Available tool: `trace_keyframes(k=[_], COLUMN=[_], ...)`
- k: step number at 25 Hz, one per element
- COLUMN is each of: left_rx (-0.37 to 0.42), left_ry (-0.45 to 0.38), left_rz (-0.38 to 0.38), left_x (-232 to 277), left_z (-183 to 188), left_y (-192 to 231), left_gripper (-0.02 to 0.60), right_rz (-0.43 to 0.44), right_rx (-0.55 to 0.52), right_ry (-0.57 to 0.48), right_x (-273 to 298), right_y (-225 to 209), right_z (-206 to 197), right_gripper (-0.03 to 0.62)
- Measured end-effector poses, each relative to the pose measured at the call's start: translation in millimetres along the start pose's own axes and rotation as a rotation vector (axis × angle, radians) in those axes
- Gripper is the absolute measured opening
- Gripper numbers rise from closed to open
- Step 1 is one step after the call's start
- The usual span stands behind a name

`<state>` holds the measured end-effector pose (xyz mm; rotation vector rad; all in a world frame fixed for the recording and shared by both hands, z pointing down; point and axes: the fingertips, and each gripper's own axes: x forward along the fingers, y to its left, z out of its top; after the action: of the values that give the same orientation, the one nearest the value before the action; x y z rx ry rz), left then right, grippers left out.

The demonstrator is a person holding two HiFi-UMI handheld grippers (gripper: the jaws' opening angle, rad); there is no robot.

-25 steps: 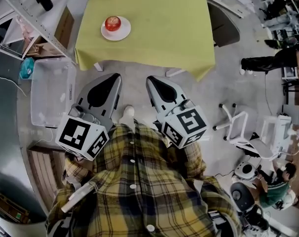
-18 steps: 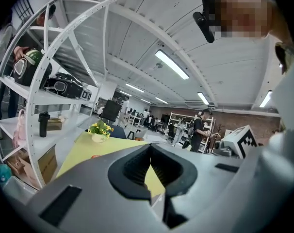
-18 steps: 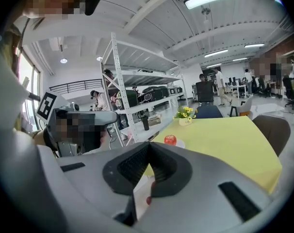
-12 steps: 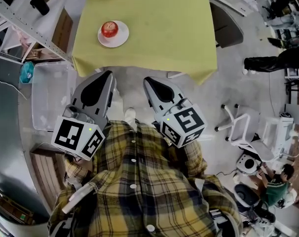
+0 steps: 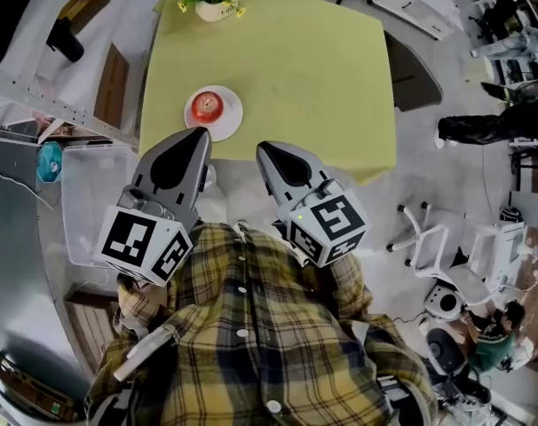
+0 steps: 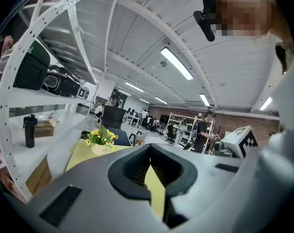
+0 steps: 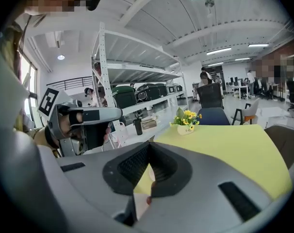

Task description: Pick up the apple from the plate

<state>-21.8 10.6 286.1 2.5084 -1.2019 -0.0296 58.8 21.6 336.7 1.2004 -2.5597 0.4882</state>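
apple (image 5: 205,106): on plate (image 5: 233,119) | left claw (image 5: 201,136): closed | right claw (image 5: 263,148): closed

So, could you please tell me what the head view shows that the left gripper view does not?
Only the head view: the round red apple on its round white plate, and the person's yellow plaid shirt. Only the left gripper view: the ceiling, with long strip lights and white beams. Both: the yellow-green table, the white pot of yellow flowers, and the grey left gripper, jaws together.
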Motion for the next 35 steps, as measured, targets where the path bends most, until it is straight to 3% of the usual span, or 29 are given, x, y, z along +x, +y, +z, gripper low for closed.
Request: trace_keyframes(k=[9, 16, 35], left_rx=[0.025, 0.024, -0.051], left_ry=[0.021, 0.06, 0.112], left_rz=[-0.07, -0.1, 0.038], left_x=[53.3, 75.7, 102.6], left_z=[36.6, 37.7, 5.1], left_y=[61.4, 84.3, 109.6], left_gripper=[0.006, 0.006, 0.008], right_rz=[-0.035, -0.059, 0.058], right_rx=[0.007, 0.028, 0.017], right_ry=[0.001, 0.017, 0.097], right_x=[77.1, 105.5, 133.4], right_y=[-26.2, -41.8, -84.2], right_z=[43.3, 46.3, 48.0], right_gripper=[-0.003, -0.003, -0.003])
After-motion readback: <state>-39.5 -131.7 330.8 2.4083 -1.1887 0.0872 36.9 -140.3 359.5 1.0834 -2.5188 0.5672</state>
